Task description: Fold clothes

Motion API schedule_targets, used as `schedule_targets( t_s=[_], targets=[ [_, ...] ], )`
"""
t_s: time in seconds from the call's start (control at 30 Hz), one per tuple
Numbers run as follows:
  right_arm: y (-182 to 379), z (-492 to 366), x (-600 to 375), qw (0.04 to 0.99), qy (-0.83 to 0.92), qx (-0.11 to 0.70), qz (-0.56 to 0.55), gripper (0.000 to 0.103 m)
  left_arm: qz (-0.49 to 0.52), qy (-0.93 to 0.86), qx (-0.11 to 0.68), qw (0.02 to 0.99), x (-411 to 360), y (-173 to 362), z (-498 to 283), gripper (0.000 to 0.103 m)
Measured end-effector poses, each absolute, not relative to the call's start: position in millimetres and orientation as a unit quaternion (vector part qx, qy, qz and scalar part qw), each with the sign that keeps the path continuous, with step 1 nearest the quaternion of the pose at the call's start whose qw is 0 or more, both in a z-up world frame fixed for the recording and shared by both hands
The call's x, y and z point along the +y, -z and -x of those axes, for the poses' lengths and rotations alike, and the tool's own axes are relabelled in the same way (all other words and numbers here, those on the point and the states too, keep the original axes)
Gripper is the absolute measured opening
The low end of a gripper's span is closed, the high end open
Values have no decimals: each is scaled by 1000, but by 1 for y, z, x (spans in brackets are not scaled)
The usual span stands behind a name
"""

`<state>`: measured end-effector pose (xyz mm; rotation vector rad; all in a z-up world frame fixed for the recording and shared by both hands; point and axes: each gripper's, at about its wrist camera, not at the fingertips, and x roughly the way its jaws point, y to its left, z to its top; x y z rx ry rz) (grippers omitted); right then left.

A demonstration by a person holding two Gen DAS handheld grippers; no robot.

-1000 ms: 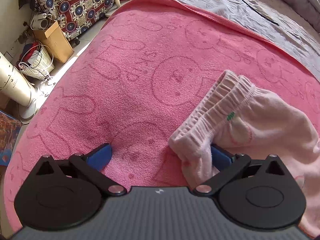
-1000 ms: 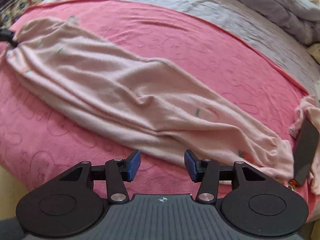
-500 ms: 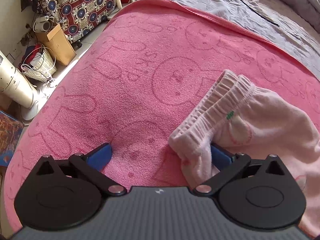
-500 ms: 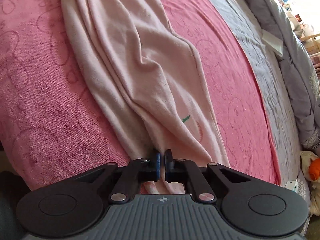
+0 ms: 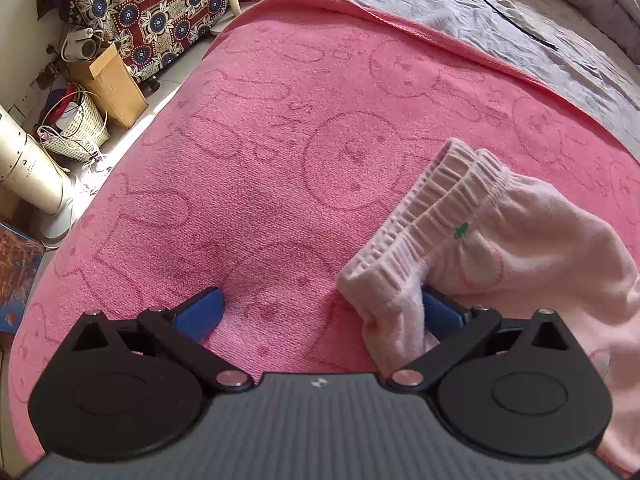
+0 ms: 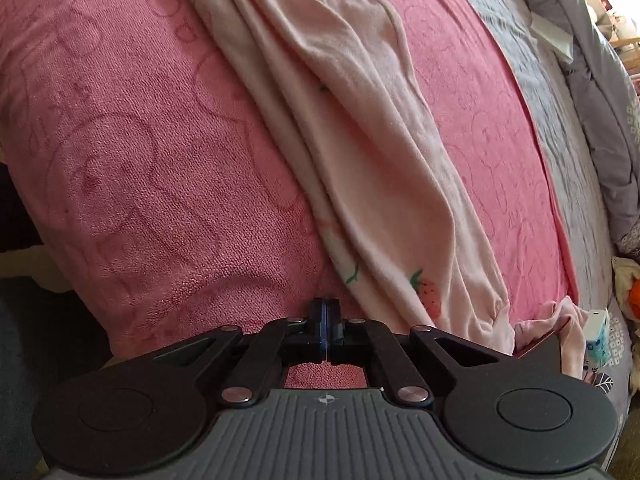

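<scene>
A pair of pale pink trousers [image 5: 520,248] lay stretched along a pink towel blanket [image 5: 280,152] spread over a bed, with a grey bed cover [image 5: 500,12] beyond it. At the left, the left gripper [image 5: 320,312] was spread wide, one blue pad resting on bare blanket and the other tucked behind the elastic waistband [image 5: 436,204], so nothing was pinched between them. Off the bed's left edge stood a wicker basket [image 5: 80,128] and a cardboard box [image 5: 112,80]. Moving right, the trouser legs ran down the blanket to their cuffs, one printed with a strawberry [image 6: 430,294]. There the right gripper [image 6: 325,322] had its jaws pressed together just beside the hem; no cloth showed plainly between the pads, so the pinch may have missed. To fold well, the right gripper would probably need to reopen and bite both cuff layers, while the left closed on the waistband, so the trousers lift evenly without twisting.
</scene>
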<state>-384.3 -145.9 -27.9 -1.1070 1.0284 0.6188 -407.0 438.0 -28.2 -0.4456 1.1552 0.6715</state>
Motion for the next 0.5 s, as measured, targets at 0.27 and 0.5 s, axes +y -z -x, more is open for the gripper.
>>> schedule_targets(
  t_s=[0.27,0.5],
  targets=[
    [-26,308,-209,841,-26,530,111,20,201,-311,526,766,435,29,408,103],
    [20,317,-203,776,-97,544,304,38,196,-306,522,772,435,29,411,103]
  ],
)
